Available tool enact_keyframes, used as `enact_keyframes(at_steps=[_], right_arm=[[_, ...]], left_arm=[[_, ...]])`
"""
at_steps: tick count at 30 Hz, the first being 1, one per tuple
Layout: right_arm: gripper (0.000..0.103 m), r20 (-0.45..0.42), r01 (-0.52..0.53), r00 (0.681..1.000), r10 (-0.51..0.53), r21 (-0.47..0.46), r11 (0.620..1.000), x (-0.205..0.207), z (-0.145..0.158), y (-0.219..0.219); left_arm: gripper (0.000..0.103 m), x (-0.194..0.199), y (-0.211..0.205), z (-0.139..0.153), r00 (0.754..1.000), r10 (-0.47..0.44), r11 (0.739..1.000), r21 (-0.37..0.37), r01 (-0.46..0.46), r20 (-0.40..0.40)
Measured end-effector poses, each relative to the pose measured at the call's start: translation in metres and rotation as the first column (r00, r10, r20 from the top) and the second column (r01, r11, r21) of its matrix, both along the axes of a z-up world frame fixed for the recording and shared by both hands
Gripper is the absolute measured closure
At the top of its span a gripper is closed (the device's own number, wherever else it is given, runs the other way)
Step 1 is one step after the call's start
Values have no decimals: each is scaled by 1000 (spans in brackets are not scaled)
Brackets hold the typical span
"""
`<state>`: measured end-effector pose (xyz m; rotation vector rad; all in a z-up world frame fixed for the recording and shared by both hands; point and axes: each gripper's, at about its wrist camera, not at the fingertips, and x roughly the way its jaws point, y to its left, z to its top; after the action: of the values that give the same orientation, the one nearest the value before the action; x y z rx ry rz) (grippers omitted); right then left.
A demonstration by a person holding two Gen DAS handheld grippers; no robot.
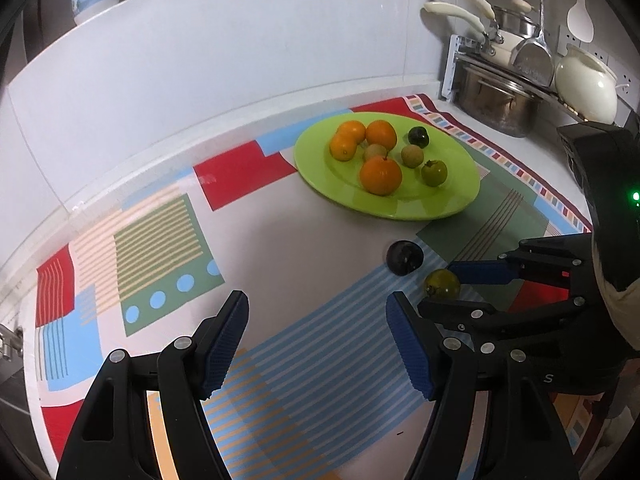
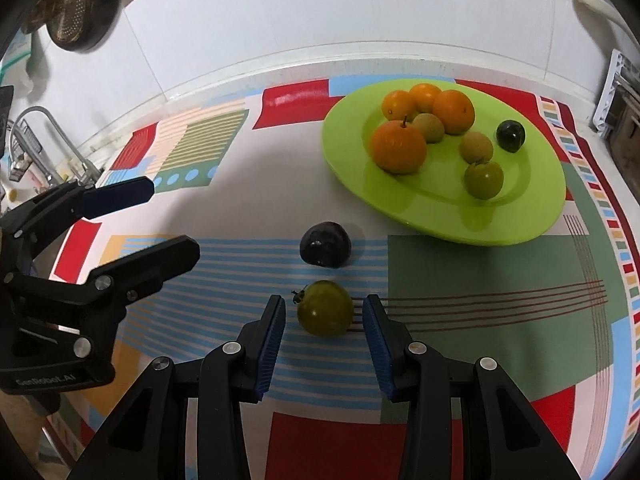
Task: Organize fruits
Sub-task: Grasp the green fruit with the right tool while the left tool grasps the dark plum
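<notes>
I see the right hand-held gripper (image 2: 325,314) with jaws apart, straddling a green fruit (image 2: 325,308) at lower centre, not touching it. The left hand-held gripper (image 1: 318,314) is apart and empty. A dark plum (image 2: 325,244) lies just above; the green plate (image 2: 520,224) sits upper right.

Both wrist views angled down, close, sharing green plate (image 1: 460,200).

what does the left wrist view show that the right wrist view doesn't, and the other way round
Only the left wrist view: steel pots, a cream jar and hanging utensils at the right.

Only the right wrist view: a tap and a hanging strainer at the left.

Both: the green plate with eight fruits, the dark plum and green fruit on the patterned mat, and the two tools, left tool open on nothing, right tool open around the green fruit.
</notes>
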<state>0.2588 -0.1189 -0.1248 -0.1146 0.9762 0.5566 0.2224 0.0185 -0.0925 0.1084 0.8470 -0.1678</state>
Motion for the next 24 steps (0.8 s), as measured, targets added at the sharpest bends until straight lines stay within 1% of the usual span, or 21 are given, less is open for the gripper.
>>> enact_keyframes(at_steps=[3, 4, 7, 12, 18, 24], right_arm=[[64, 1, -1, 1000, 1, -1, 1000, 1, -1, 1], [69, 0, -2, 1000, 2, -1, 1000, 1, -1, 1], [73, 0, -5, 1000, 5, 2, 1000, 1, 0, 1], [73, 15, 10, 1000, -10, 16, 1000, -1, 4, -2], [73, 51, 69, 996, -70, 14, 997, -5, 16, -18], [73, 45, 136, 989, -138, 39, 990, -2, 19, -42]], left_arm=[[32, 2, 0, -3, 1000, -3, 1000, -9, 2, -13], [33, 2, 0, -3, 1000, -3, 1000, -10, 3, -15], [32, 2, -1, -4, 1000, -5, 1000, -10, 5, -18], [33, 3, -5, -3, 1000, -23, 1000, -16, 23, -13], [33, 10, -19, 0, 997, -71, 997, -23, 71, -5], [33, 22, -41, -3, 992, -123, 991, -47, 122, -22]])
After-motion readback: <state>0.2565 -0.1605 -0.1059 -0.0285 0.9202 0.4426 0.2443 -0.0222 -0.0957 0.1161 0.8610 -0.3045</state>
